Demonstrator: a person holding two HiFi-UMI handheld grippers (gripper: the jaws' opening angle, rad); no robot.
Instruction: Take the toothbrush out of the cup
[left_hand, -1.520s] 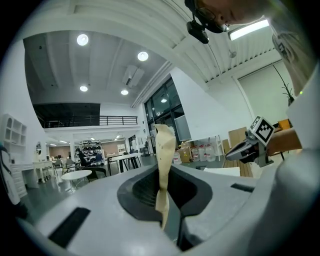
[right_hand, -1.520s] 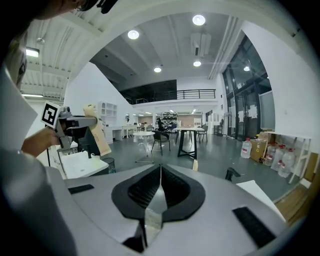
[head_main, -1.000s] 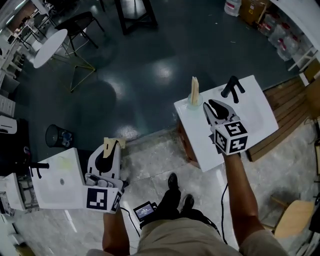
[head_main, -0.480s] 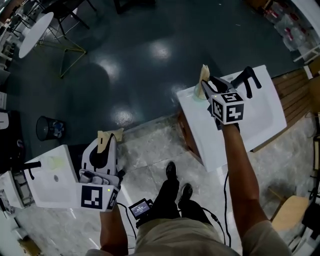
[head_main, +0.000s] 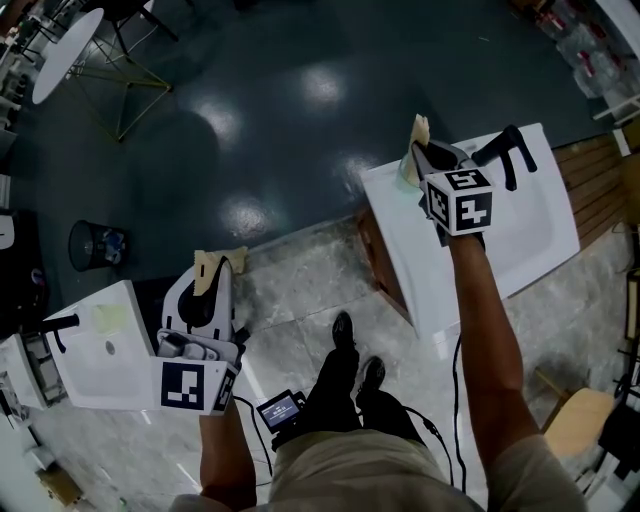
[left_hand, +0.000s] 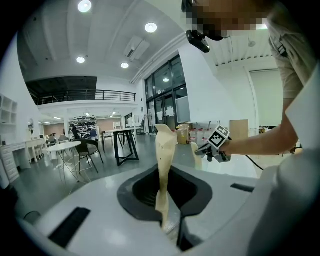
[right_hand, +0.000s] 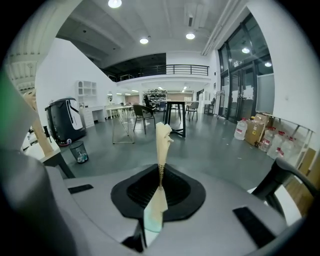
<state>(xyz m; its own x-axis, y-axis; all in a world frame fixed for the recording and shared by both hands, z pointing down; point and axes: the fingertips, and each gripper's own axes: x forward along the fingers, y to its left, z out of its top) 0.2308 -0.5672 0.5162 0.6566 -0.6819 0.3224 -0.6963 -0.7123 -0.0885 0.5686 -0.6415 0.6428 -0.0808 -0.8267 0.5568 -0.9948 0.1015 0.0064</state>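
Note:
A pale green cup (head_main: 409, 172) stands at the near left corner of a white basin (head_main: 500, 235). A thin beige toothbrush rises from it. It has the colour of the fingers and is hard to tell from them. My right gripper (head_main: 420, 132) has its nose right over the cup. Its jaws are closing. In the right gripper view (right_hand: 163, 132) its beige fingers press together on that thin upright stick. My left gripper (head_main: 220, 262) hangs low at the left over the floor. Its fingers (left_hand: 165, 145) are shut with nothing between them.
A black tap (head_main: 505, 150) stands on the basin just right of my right gripper. A second white basin (head_main: 100, 350) lies at the left, beside my left gripper. A bin (head_main: 95, 245), a round table (head_main: 65, 40), wooden slats (head_main: 600, 170) and my shoes (head_main: 345, 335) are around.
My right gripper moved from the middle of the basin out to the cup at its corner and now has its nose on it. My left gripper shifted only slightly, still shut.

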